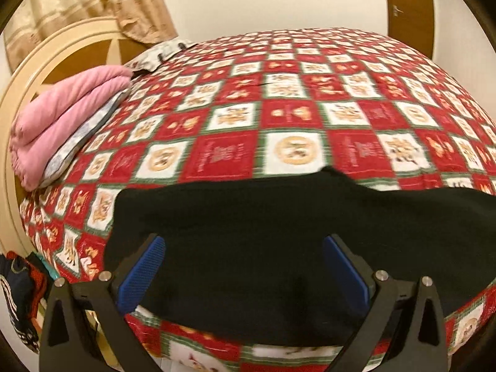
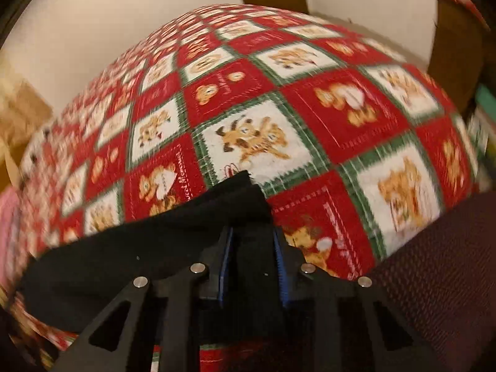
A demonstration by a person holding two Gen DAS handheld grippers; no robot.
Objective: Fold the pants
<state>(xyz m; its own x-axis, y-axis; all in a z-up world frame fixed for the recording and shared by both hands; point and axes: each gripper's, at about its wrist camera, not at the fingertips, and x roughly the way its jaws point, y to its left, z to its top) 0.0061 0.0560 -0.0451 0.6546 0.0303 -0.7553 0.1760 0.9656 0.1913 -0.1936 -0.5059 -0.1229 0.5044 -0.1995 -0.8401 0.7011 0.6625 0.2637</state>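
Black pants (image 1: 248,235) lie spread near the front edge of the bed, on a red, white and green checked bedspread (image 1: 279,117). My left gripper (image 1: 245,248) is open, its blue pads (image 1: 142,272) wide apart just above the pants, holding nothing. In the right wrist view my right gripper (image 2: 252,241) is shut on a bunched end of the pants (image 2: 241,198), the cloth pinched between the blue pads (image 2: 280,263) and sticking out beyond the tips. The rest of the pants (image 2: 108,260) trails off to the left.
A folded pink blanket (image 1: 62,124) lies on the bed's left side by a cream headboard (image 1: 18,99). A curtain (image 1: 93,3) hangs behind. Clothes (image 1: 18,291) hang at lower left. A dark mesh chair seat (image 2: 434,263) sits at the bed's right edge.
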